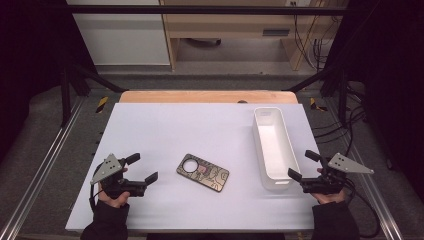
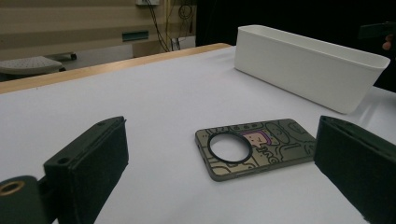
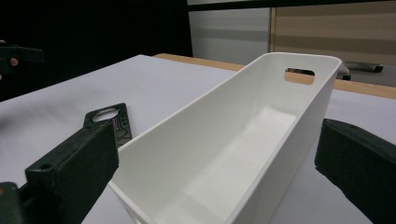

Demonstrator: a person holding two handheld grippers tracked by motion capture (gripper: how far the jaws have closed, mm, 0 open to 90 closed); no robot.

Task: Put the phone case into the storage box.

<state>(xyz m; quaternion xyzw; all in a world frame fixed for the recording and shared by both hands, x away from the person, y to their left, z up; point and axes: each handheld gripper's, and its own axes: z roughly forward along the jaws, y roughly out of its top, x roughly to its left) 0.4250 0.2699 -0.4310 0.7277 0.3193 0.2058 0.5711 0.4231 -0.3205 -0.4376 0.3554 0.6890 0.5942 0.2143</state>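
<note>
While its cartoon print carries no readable writing, the phone case [image 1: 202, 173] lies flat mid-table between the left gripper [image 1: 143, 167] and right gripper [image 1: 303, 164], both spread wide, empty, beside the white bin [image 1: 270, 146].

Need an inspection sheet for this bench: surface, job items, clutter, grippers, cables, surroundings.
Surface: white table, flat, wooden edge at the far side.
Job's things: phone case lying flat near the middle, patterned side up, round camera hole toward the left gripper; white bin to its right, upright, nothing in it, apart from the case.
Clutter: nothing seen.
Grippers: left gripper open, holding nothing, pointed at the case; right gripper open, holding nothing, jaws astride the bin's near end, no contact seen.
Cables: one trails from each gripper; a bundle hangs at the far right.
Surroundings: metal frame rails, grey floor, wooden furniture beyond the table.
</note>
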